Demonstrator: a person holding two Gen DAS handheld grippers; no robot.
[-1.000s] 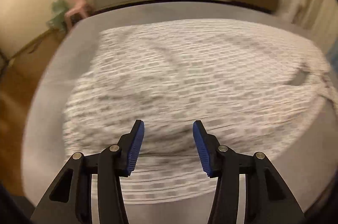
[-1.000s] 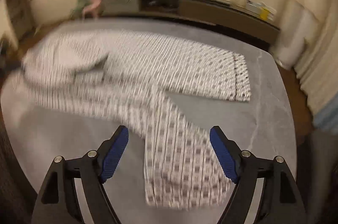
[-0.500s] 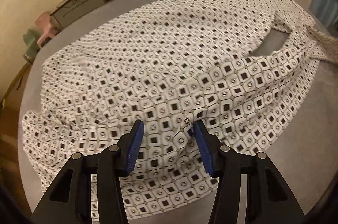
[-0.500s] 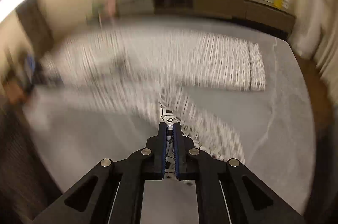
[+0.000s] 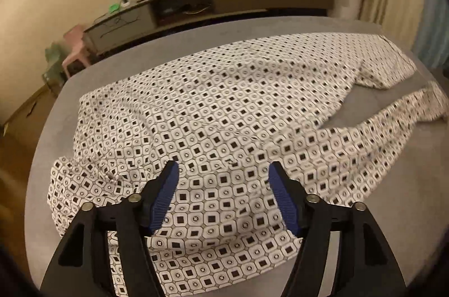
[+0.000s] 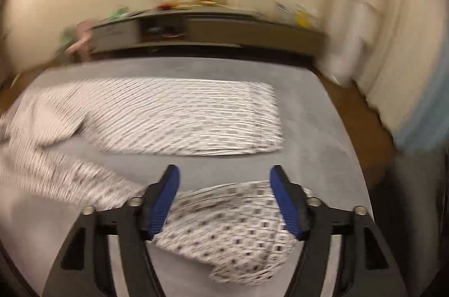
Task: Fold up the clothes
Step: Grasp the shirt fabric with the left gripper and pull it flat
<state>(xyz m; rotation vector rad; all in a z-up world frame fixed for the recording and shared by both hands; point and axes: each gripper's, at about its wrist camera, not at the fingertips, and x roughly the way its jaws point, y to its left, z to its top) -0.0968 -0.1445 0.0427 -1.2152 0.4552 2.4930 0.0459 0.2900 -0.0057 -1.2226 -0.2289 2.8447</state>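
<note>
Both your left claw (image 5: pixel 221 194) and right claw (image 6: pixel 223 198) hang open, gripping nothing, above the trousers (image 5: pixel 224 112), spread flat for folding.

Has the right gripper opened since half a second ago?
Yes. The right gripper, then shut on the black-and-white patterned garment, now stands open above it on the grey table.

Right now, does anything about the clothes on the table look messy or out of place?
Yes. The patterned trousers lie rumpled rather than flat on the grey table, with ripples near the waist end. In the right wrist view one leg end lies bunched up between the open right gripper's fingers, though that view is blurred.
</note>
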